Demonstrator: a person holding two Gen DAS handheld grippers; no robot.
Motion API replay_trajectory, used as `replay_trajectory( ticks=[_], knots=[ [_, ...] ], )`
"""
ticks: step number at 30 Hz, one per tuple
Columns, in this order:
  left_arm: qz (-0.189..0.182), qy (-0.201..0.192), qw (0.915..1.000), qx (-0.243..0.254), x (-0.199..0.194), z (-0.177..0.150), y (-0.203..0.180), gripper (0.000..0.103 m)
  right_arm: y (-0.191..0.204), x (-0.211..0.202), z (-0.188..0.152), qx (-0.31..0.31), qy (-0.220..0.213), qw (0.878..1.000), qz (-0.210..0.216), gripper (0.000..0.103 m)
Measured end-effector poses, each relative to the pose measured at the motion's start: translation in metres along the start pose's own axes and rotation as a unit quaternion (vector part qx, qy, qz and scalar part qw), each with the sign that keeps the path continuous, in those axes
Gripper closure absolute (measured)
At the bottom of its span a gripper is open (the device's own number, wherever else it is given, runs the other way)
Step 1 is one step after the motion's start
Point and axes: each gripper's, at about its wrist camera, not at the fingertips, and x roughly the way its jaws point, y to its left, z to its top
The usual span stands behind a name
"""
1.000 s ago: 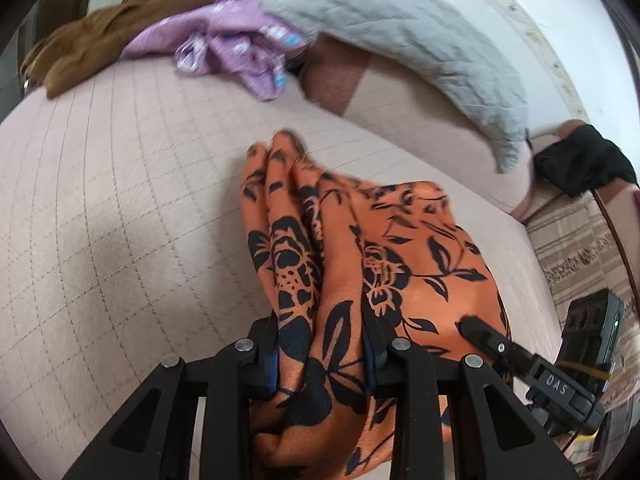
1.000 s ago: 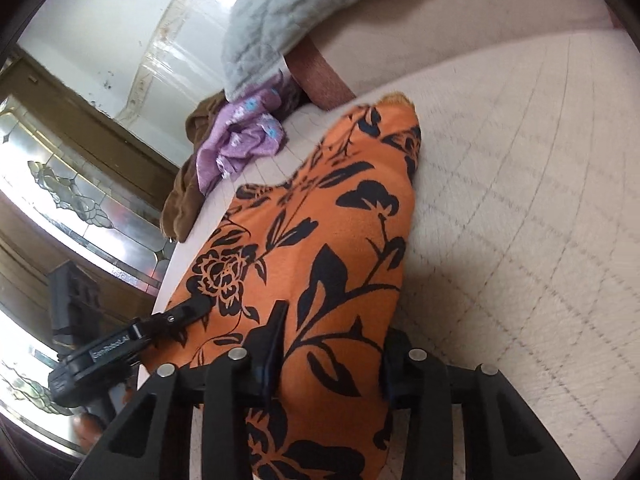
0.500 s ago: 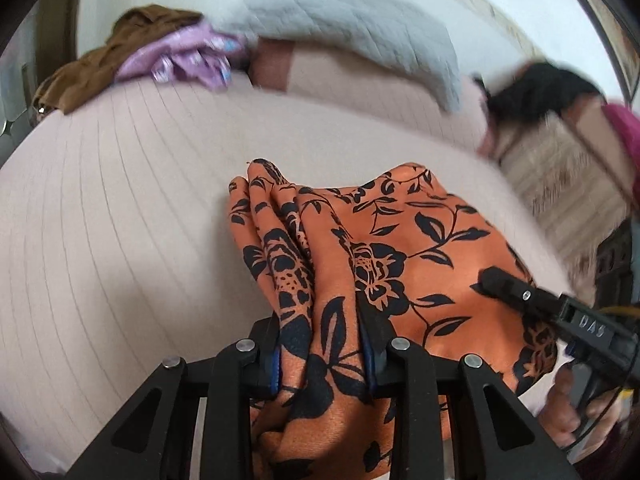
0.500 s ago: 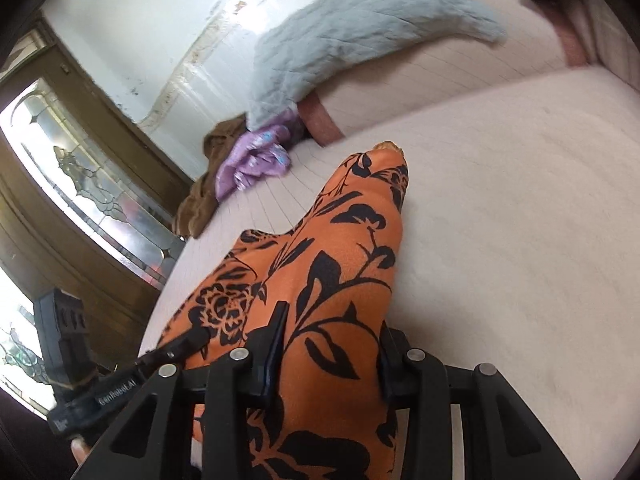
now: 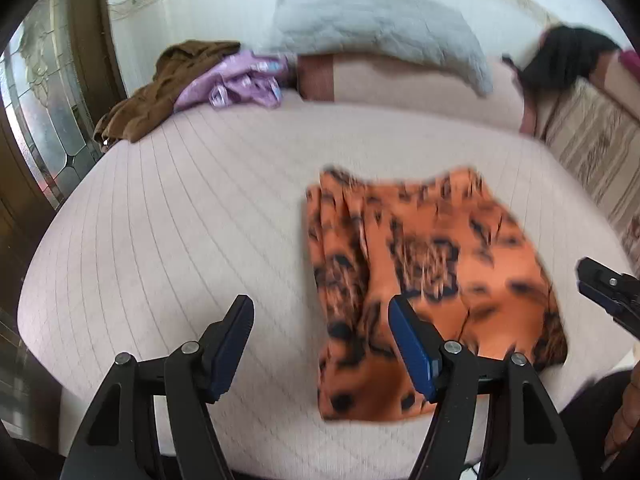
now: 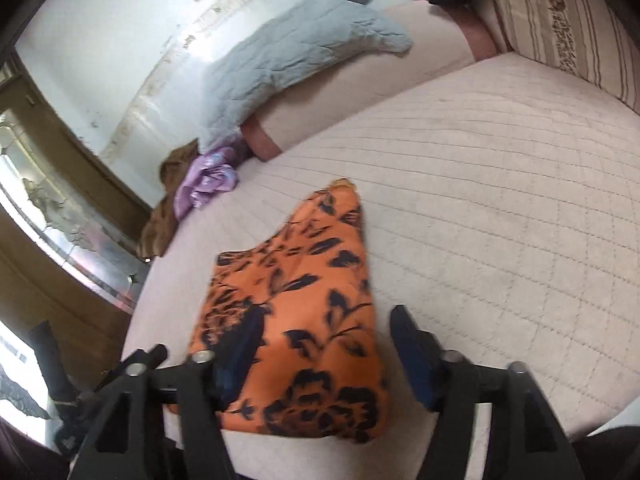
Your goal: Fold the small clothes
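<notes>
An orange garment with a black flower print (image 5: 424,276) lies flat on the pale quilted bed, near its front edge; it also shows in the right wrist view (image 6: 304,320). My left gripper (image 5: 320,336) is open and empty, raised above the bed just left of the garment's near edge. My right gripper (image 6: 324,344) is open and empty, hovering over the garment's near part. The right gripper's tip (image 5: 604,284) shows at the right edge of the left wrist view.
A brown garment (image 5: 160,88) and a purple one (image 5: 236,84) lie heaped at the bed's far left corner. A grey quilted pillow (image 5: 376,28) leans on the headboard. A striped cushion (image 6: 560,16) and a dark cloth (image 5: 568,56) sit at the right.
Both grippers have opened and let go of the orange garment, which now lies flat on the bed. Both grippers have pulled back and up from it.
</notes>
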Motion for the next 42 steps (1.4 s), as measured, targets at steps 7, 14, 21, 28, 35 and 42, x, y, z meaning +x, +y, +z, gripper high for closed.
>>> replay_trajectory(
  ticks=[7,14,21,28,35,42],
  knots=[
    [0.049,0.028,0.9976,0.040,0.003,-0.014,-0.010,0.032,0.032,0.025,-0.025,-0.062,0.055,0.995,-0.063,0.065],
    [0.059,-0.109,0.9920,0.024,-0.122,0.002,-0.015,0.019,0.063,-0.076,-0.015,-0.084,-0.044,0.995,-0.011,0.039],
    [0.093,-0.193,0.9763,0.033,-0.214,0.010,-0.028,0.003,0.107,-0.178,-0.029,-0.157,-0.142,0.977,-0.022,0.035],
    [0.081,-0.228,0.9698,0.028,-0.260,0.016,-0.025,0.002,0.120,-0.224,-0.043,-0.179,-0.178,0.966,-0.056,0.034],
    [0.090,-0.249,0.9640,0.026,-0.277,0.018,-0.024,0.002,0.126,-0.233,-0.049,-0.198,-0.187,0.960,-0.067,0.034],
    [0.100,-0.253,0.9620,0.026,-0.275,0.023,-0.019,0.002,0.133,-0.227,-0.052,-0.211,-0.185,0.957,-0.070,0.034]
  ],
)
